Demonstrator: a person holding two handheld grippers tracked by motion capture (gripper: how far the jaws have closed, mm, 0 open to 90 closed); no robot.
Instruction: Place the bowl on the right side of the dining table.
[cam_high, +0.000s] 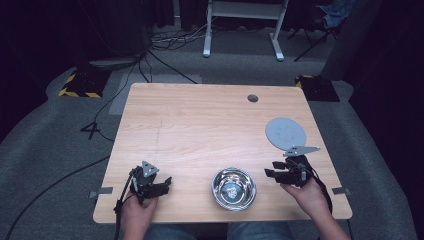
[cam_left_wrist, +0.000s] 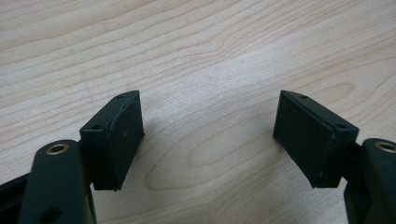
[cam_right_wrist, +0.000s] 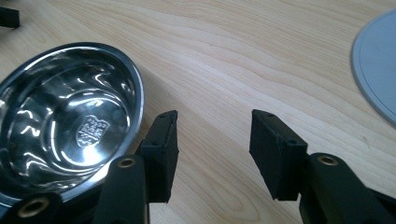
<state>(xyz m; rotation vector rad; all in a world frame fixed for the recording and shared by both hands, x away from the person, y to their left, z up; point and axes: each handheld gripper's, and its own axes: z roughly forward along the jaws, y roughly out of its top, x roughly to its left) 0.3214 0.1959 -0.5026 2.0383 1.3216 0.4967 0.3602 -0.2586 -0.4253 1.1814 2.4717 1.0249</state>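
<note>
A shiny steel bowl stands upright near the table's front edge, between my two hands; in the right gripper view the bowl lies at the left, just beside the left jaw, with a crest stamped in its bottom. My right gripper hovers to the right of the bowl, open, with bare wood between its pads. A flat grey round disc lies beyond the right gripper; its edge shows at the right. My left gripper rests at the front left, open over bare wood.
The wooden table has a round cable hole near its far edge. Cables trail across the grey carpet at the left. A white desk frame stands behind the table.
</note>
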